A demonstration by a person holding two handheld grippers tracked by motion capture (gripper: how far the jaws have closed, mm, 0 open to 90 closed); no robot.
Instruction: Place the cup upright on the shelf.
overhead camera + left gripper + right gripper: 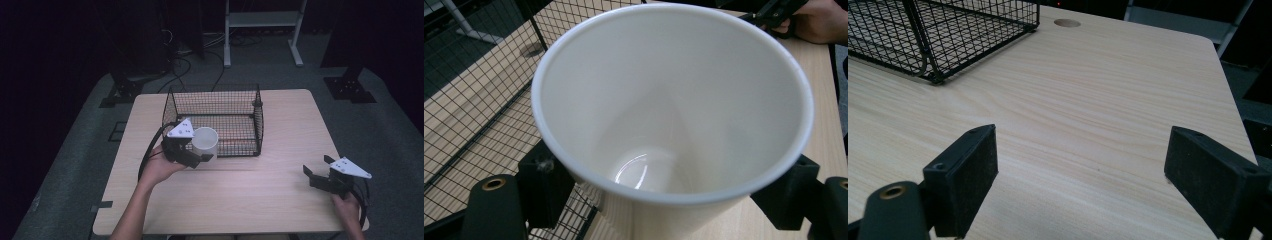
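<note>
left gripper (196, 159) is clamped on the white cup (205, 142) below its rim; looks light, slick, rigid, so squeeze gently; right gripper (316, 172) spread wide, nothing between.

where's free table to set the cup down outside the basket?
Widest bare patch: the table in front of the wire basket, between the left gripper holding the white cup and the open right gripper. A bare strip also runs right of the basket. Tightest at the basket's front-left corner, where the cup and hand sit.
</note>
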